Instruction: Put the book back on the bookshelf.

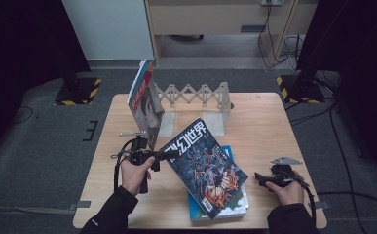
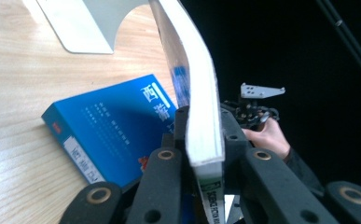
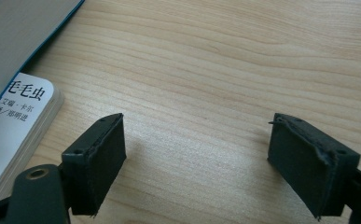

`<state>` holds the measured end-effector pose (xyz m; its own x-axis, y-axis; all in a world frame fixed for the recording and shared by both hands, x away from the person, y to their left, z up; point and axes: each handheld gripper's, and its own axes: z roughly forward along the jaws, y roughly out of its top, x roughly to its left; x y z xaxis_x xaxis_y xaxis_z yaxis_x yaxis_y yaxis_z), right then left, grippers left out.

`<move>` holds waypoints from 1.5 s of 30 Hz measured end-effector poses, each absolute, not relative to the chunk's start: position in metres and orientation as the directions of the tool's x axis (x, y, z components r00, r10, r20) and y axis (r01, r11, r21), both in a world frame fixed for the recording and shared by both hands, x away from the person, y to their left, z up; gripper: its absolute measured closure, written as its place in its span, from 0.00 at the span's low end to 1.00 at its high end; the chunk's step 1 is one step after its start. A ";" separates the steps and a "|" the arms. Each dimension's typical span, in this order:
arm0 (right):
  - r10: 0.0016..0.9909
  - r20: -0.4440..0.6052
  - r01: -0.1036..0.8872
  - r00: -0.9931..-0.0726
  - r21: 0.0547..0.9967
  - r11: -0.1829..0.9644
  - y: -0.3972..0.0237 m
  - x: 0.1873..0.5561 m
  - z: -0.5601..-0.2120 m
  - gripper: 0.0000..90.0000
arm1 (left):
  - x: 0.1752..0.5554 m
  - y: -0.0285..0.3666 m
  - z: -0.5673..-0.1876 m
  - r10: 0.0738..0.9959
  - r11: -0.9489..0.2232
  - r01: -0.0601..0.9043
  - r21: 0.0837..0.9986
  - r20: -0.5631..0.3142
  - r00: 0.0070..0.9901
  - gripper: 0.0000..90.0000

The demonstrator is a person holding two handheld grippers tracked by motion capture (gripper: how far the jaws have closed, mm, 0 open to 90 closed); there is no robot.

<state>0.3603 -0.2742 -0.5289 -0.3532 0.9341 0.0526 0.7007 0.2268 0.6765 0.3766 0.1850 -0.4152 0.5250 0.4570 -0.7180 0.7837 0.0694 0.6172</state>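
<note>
The wooden worktop (image 1: 264, 122) carries a white folding rack (image 1: 196, 100) at its far side, with a magazine (image 1: 144, 100) standing upright against the rack's left end. Near the front edge lies a blue book (image 2: 108, 128) flat on the wood, with a white-covered book (image 3: 15, 126) stacked with it.

Above those books hangs the dark comic magazine (image 1: 205, 165), tilted, its upper left corner raised and its lower end just over the stack. That raised edge sits between the left tongs (image 1: 164, 157), whose two black pads press on either side of the magazine's spine edge; in the left gripper view the pale page block runs straight up from between the pads, which are closed down tight on it.

The right tongs (image 3: 197, 163) stand well apart from the magazine, to its right, low over bare wood near the worktop's front right corner. Their pads are spread wide with nothing between them, and the white-covered book's corner lies just left of them.
</note>
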 end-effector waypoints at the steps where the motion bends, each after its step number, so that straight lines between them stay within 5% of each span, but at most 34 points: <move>1: 0.934 0.049 0.699 -0.354 0.677 0.229 -0.274 0.361 -0.529 0.21 | 0.377 0.185 -0.413 0.455 0.072 0.781 0.620 -0.717 0.527 0.91; 27: 0.930 0.007 0.660 -0.368 0.706 0.256 -0.274 0.363 -0.538 0.05 | 0.384 0.191 -0.334 0.520 0.106 0.636 0.764 -0.588 0.620 0.91; 45: 0.930 0.009 0.658 -0.367 0.710 0.252 -0.273 0.363 -0.539 0.04 | 0.393 0.215 -0.307 0.595 0.169 0.563 0.809 -0.539 0.596 0.91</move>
